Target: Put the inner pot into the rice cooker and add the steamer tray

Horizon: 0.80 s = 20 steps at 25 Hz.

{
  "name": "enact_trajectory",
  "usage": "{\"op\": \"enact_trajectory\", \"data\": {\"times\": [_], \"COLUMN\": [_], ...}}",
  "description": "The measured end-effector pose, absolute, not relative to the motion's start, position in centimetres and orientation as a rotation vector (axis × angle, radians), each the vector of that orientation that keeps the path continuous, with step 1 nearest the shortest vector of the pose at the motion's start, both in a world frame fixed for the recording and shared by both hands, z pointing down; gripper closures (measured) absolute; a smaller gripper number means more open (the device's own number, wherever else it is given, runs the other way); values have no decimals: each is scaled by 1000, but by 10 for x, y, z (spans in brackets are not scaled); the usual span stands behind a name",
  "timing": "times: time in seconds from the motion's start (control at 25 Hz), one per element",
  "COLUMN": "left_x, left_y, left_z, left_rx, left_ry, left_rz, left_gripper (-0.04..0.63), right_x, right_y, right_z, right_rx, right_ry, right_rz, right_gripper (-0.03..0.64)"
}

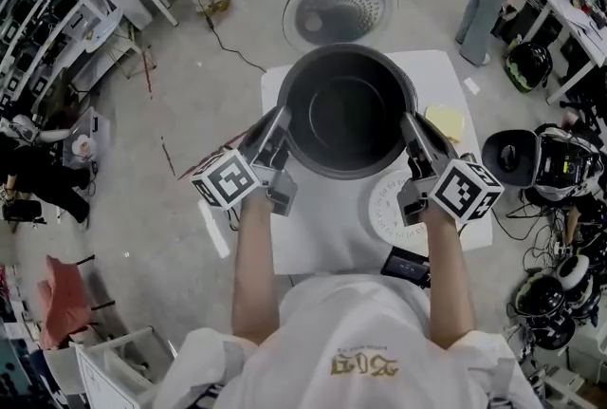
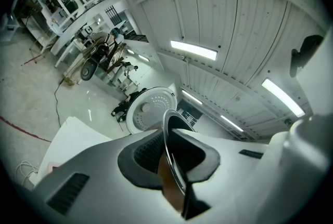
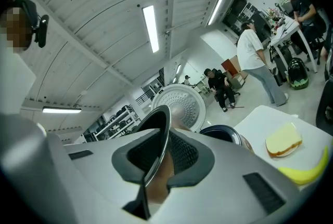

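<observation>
The left tongs (image 1: pixel 281 120) are nearly closed, their dark pads (image 2: pixel 144 158) pinching the thin metal rim of the inner pot (image 1: pixel 346 113) on its left side. The right tongs (image 1: pixel 413 128) grip the opposite side of the rim the same way, with one pad (image 3: pixel 183 154) inside the wall and one outside. Held between both, the pot sits upright, mouth up and empty, above the far half of the white table (image 1: pixel 313 236).

Beyond the pot stands the rice cooker's raised lid (image 1: pixel 340 7), its perforated inner face turned toward the pot. The right gripper view shows the rice cooker's dark opening (image 3: pixel 225 133) just in front of that lid. To the pot's right a yellow sponge (image 1: pixel 446 122) lies on the table. Nearer than the pot, under the right tongs, lies a white round disc (image 1: pixel 384 208), and nearer again a small black device (image 1: pixel 408 265).
</observation>
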<state>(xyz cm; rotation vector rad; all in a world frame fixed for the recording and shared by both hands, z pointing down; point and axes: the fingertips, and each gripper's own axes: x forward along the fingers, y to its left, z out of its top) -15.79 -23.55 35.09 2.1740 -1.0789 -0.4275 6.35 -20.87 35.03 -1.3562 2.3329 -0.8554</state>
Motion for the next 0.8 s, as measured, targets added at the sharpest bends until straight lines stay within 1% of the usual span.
{"op": "enact_trajectory", "data": {"times": [0.48,0.8], "left_x": [-131,-112], "left_y": [-274,-289], "left_z": [349,366], "left_rx": [2176,2145], "left_ry": [-1067,-1080], "left_rz": [-432,-404], "left_gripper": [535,535], "right_x": [90,110], "right_y": [-248,-265], "right_z": [348,363], "right_rx": [-1361,-1369], "right_ry": [2332,2325], "right_rz": [-844,-890], "right_gripper": [557,558]}}
